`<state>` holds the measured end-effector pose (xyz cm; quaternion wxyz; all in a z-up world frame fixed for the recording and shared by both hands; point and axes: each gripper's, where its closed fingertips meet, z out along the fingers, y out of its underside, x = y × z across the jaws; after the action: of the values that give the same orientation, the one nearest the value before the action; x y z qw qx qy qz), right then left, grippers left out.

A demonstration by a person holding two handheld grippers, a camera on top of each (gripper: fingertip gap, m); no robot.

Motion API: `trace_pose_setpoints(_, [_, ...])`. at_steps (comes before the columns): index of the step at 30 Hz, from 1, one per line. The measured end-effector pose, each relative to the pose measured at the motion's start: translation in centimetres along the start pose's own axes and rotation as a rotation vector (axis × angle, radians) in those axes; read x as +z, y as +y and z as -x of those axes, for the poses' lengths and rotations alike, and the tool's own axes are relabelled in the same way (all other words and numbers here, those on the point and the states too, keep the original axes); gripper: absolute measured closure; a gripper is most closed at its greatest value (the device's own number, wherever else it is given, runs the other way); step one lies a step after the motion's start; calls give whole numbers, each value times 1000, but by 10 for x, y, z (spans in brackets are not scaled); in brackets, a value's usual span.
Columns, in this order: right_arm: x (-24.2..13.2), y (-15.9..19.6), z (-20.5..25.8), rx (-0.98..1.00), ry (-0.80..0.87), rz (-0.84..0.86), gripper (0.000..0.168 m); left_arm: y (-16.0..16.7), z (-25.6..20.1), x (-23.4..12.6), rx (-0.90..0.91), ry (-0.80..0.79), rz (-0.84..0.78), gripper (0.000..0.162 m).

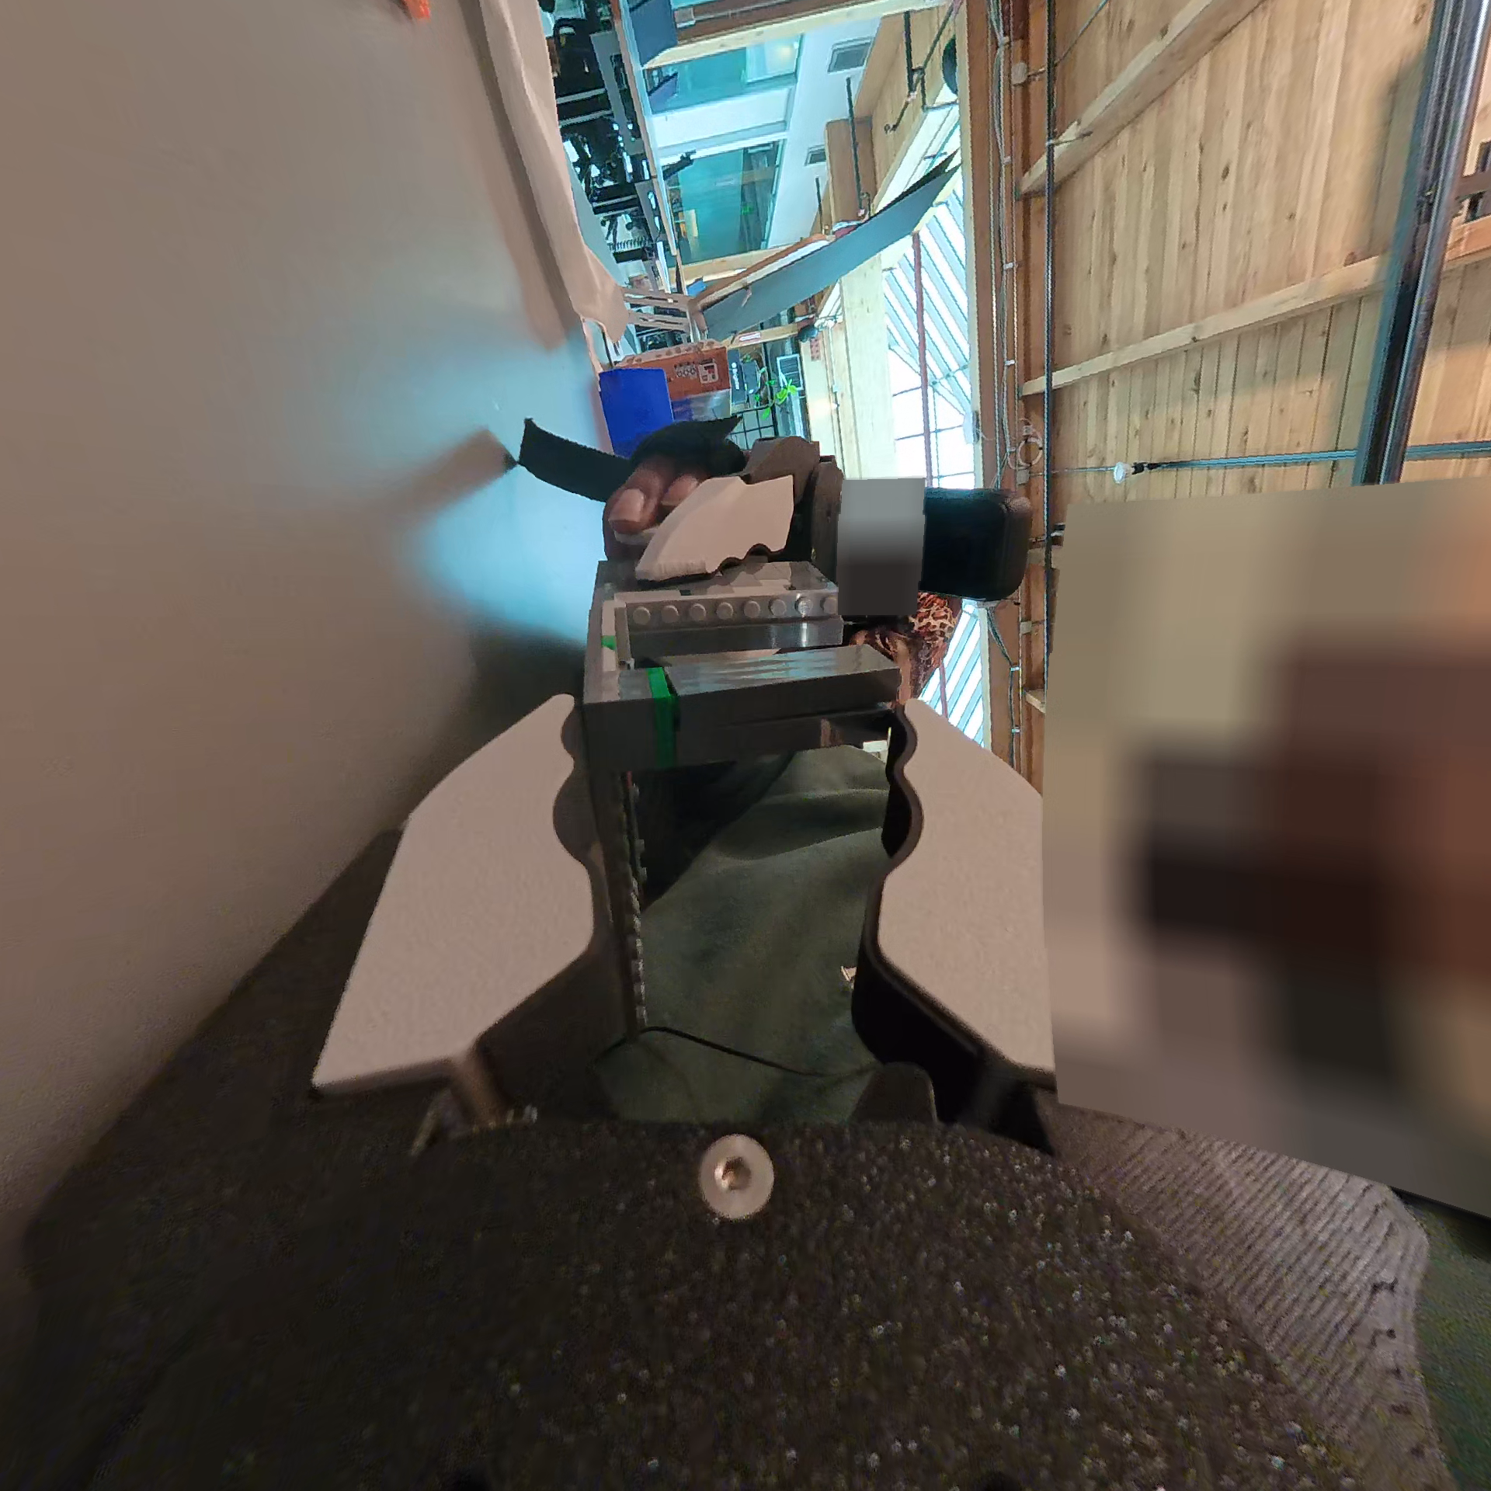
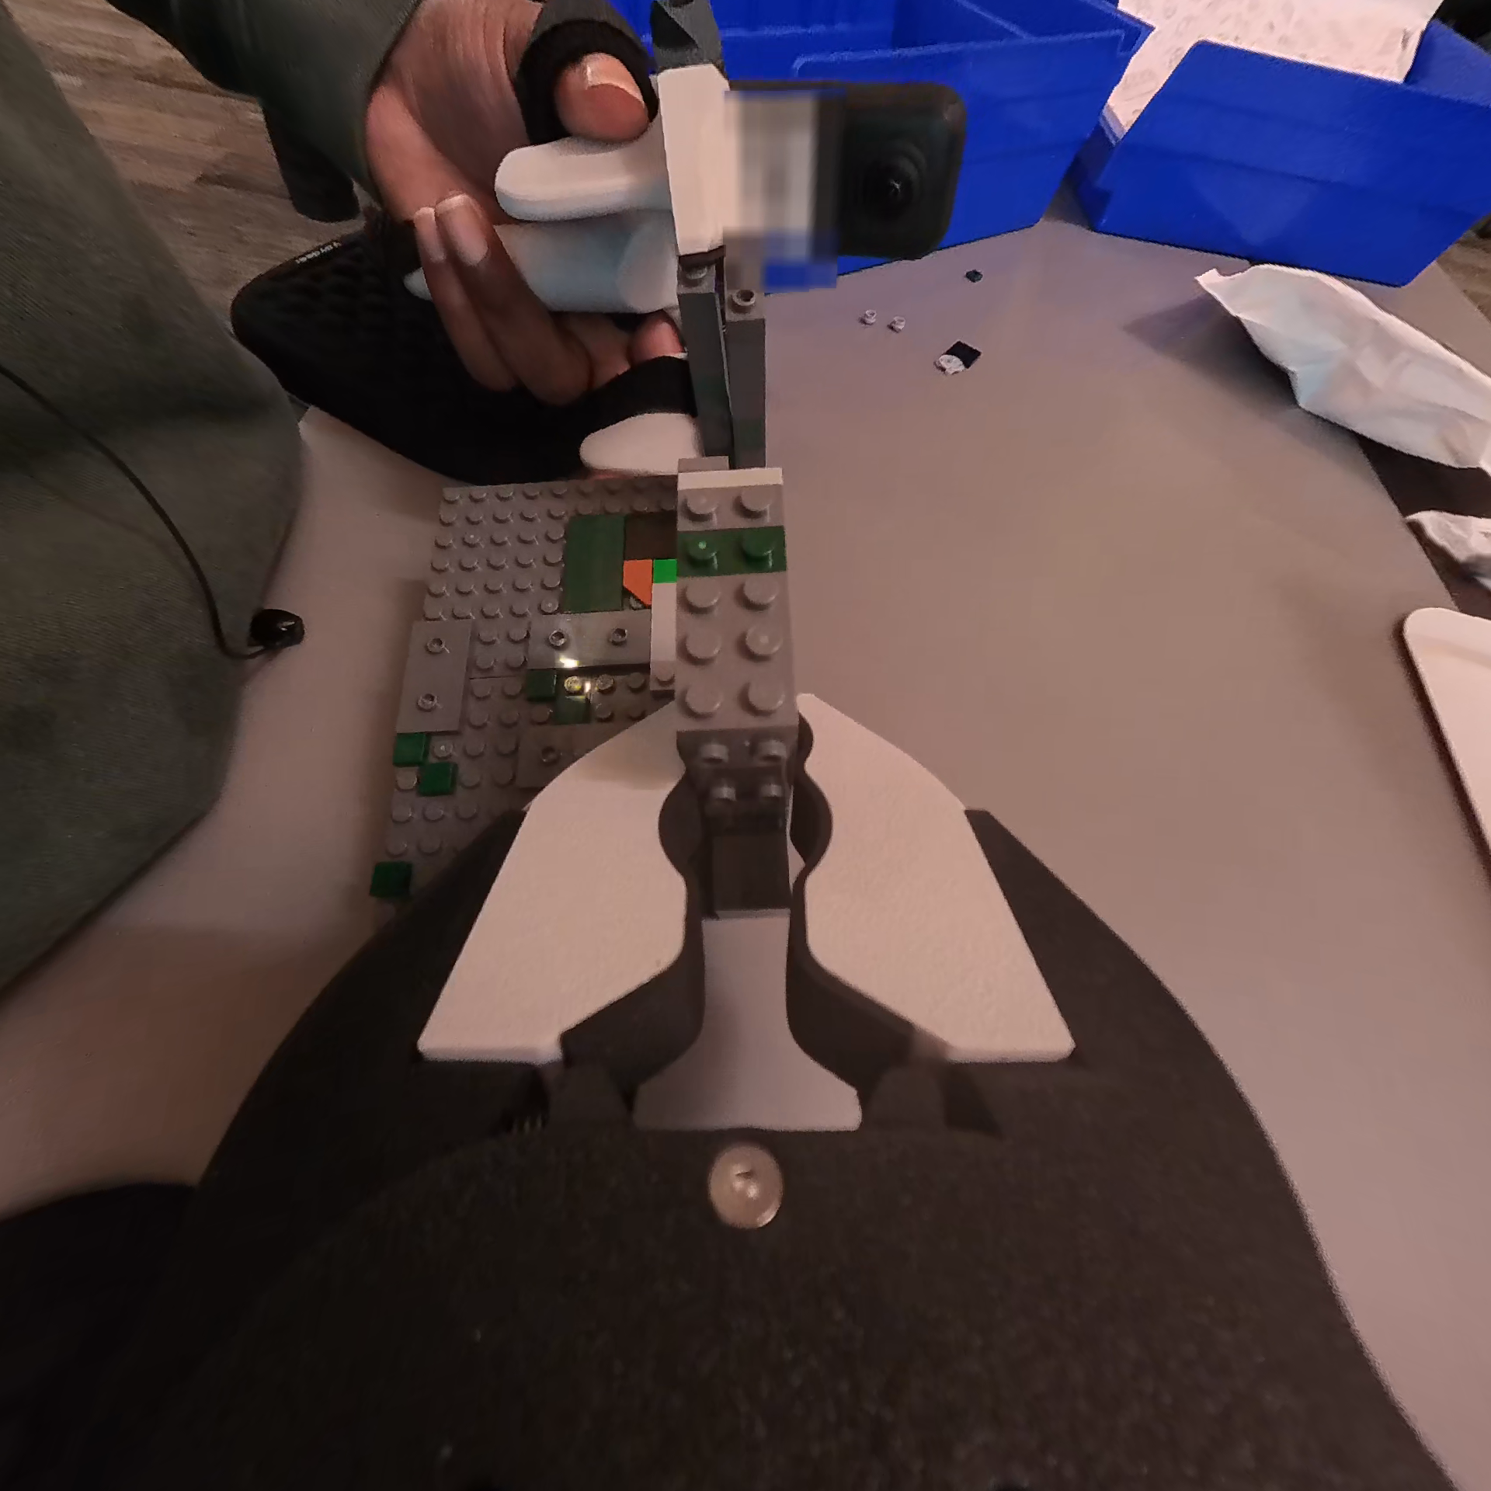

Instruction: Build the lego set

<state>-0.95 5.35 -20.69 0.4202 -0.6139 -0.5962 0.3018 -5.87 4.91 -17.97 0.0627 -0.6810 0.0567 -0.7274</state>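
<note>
Underneath, grey table (image 2: 1089, 645), blue bins (image 2: 1291, 161) at its far edge.

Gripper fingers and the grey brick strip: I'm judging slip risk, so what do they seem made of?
The right gripper fingers look like matte white plastic, possibly printed: grainy, no shine. The grey brick strip it clamps looks like hard moulded plastic, smooth with soft highlights on the studs. Both seem fairly slick, though I can't confirm.
</note>
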Motion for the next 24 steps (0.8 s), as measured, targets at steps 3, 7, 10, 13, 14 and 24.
trace_pose_setpoints(3, [0, 0, 0, 10, -8, -5, 151, -1, 3, -2, 9, -14, -7, 91])
trace_pose_setpoints(7, [-1, 5, -3, 40, -20, -1, 151, -2, 8, -6, 21, -42, -12, 90])
trace_pose_setpoints(10, [0, 13, -4, 66, -36, 13, 151, -2, 14, -9, 7, -64, -18, 89])
trace_pose_setpoints(13, [2, 19, -6, 90, -48, 27, 151, -2, 26, -13, 28, -136, -13, 89])
trace_pose_setpoints(14, [3, 22, -6, 100, -54, 35, 151, -2, 29, -15, 40, -158, -13, 89])
trace_pose_setpoints(24, [11, 53, -13, 135, -116, 179, 151, -5, 32, -24, 293, -293, 53, 93])
